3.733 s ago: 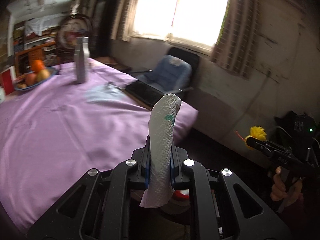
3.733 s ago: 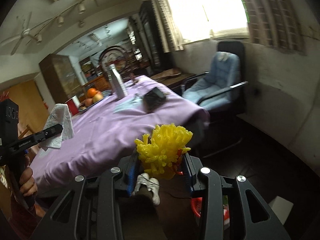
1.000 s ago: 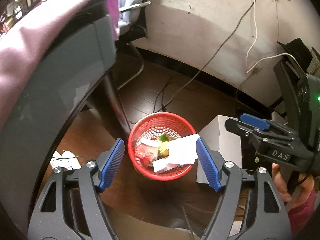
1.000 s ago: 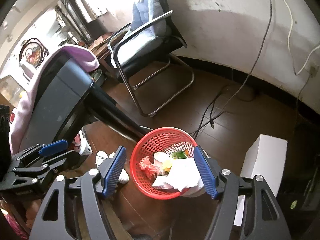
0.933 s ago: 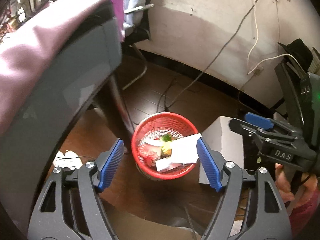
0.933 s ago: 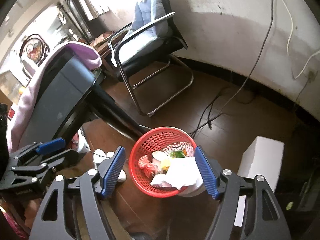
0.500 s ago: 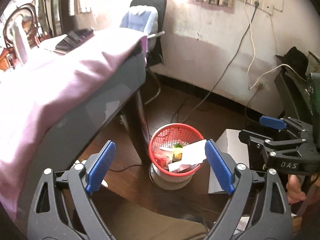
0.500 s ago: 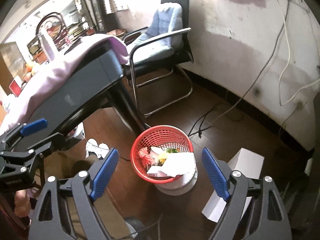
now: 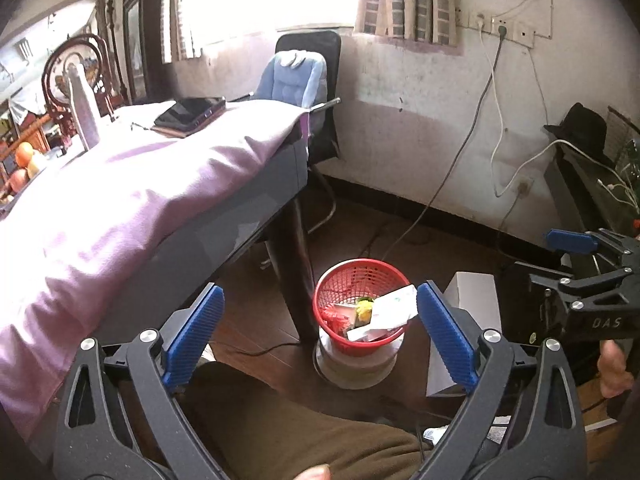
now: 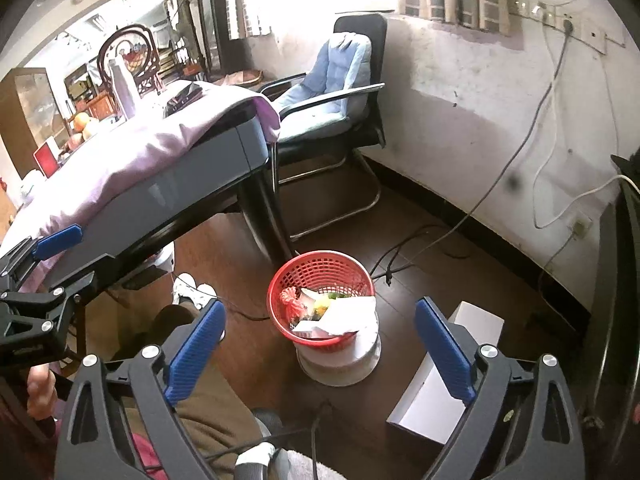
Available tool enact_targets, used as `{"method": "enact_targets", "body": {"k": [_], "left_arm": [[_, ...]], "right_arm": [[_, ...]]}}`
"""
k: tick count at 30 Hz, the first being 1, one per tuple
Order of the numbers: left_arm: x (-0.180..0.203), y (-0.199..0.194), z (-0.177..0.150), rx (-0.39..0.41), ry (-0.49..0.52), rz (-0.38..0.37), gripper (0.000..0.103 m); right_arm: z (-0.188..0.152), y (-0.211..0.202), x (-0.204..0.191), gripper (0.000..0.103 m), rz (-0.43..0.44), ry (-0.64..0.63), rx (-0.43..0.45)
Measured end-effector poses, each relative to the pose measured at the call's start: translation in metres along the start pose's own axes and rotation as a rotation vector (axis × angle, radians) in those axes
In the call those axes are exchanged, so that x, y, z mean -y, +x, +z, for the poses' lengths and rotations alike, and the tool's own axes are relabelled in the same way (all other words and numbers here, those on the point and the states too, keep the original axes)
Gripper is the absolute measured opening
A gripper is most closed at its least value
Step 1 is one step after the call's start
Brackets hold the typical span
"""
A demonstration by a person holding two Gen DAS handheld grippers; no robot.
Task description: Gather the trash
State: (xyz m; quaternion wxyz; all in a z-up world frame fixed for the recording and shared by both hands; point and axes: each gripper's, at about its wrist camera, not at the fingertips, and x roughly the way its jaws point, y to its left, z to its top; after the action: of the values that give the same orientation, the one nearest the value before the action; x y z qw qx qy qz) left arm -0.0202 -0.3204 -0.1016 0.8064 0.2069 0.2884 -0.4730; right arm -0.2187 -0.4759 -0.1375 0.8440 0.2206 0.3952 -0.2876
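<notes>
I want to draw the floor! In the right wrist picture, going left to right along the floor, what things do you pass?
White shoes → red basket → white box.

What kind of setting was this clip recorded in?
Most likely a lived-in home, a dining or living room doubling as a workspace. A table under a purple cloth holds a bottle, a cushioned office chair stands by the window, and a red wastebasket sits on dark wood flooring.
</notes>
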Motion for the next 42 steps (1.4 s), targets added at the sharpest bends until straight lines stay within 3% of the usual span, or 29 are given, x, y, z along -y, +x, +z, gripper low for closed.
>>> {"method": "enact_targets", "body": {"k": [5, 14, 25, 42], "left_arm": [[0.002, -0.003, -0.006, -0.003, 0.008, 0.014, 0.096], [0.0, 0.017, -0.011, -0.06, 0.009, 0.015, 0.096], [-0.005, 0.044, -0.018, -0.122, 0.001, 0.02, 0.096], [0.0, 0.061, -0.021, -0.185, -0.01, -0.014, 0.096]], "right_arm": [[-0.009, 0.007, 0.006, 0.096, 0.035, 0.057, -0.012], [-0.02, 0.035, -0.005, 0.096, -0.006, 0.044, -0.059], [-0.026, 0.068, -0.01, 0.096, 0.008, 0.054, -0.139], [-0.029, 0.074, -0.007, 0.096, 0.03, 0.074, -0.157]]}}
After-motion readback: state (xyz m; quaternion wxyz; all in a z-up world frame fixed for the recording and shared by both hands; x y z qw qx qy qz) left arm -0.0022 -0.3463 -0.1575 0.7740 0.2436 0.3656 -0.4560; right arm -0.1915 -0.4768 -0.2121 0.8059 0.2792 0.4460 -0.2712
